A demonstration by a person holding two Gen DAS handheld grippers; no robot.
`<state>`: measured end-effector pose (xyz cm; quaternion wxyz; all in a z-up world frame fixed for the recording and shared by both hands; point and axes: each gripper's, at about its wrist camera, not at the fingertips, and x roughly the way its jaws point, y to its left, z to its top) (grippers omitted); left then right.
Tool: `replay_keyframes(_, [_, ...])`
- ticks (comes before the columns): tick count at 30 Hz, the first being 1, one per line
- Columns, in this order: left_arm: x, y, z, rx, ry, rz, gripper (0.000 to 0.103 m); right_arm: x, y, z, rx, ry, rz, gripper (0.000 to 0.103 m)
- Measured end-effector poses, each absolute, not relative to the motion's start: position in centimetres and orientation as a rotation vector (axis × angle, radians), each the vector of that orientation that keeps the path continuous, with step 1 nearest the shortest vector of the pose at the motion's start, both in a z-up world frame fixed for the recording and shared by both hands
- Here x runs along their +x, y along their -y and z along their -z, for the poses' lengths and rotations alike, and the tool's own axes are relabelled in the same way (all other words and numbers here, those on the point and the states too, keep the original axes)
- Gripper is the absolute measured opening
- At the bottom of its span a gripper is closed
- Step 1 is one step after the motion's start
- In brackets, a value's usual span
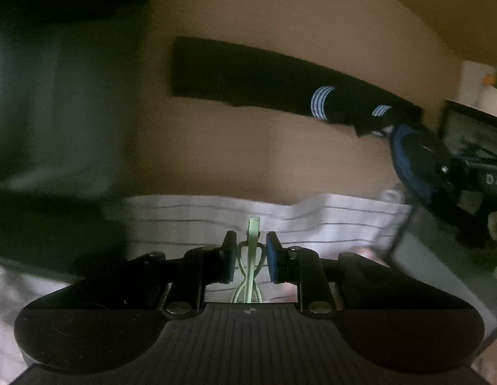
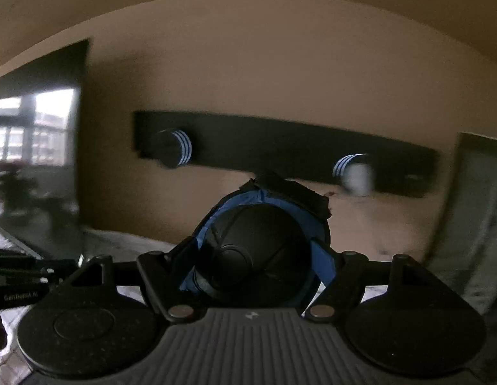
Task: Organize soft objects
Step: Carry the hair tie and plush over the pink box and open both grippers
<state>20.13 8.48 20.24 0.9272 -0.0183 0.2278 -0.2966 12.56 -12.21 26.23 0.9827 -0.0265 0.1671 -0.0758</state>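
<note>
Left gripper [image 1: 250,250] pinches a thin pale-green wire hanger [image 1: 251,256] before striped white cloth [image 1: 248,218]

Low in the left wrist view, a flat surface [image 1: 312,218] is stretching across the lower middle of the frame, blurred and dim. A pale cloth [image 1: 184,218] with thin dark lines is lying directly on it, covering it from the lower left towards the right and rippling along its far edge. In the right wrist view the same pale surface [image 2: 126,240] is showing at the lower left. Whether it is a bed or a table cannot be told.
</note>
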Motion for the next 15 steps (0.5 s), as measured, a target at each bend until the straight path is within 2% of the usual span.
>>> replay_keyframes(8, [19.0, 3.3, -20.2, -0.007, -0.509, 0.807, 0.023, 10.1, 19.6, -26.9, -0.042, -0.287, 0.242, 0.075])
replay_keyframes(15, [20.6, 10.7, -15.6, -0.001, -0.663, 0.818, 0.023, 10.2, 23.8, -24.6, 0.021, -0.319, 0.244, 0.076])
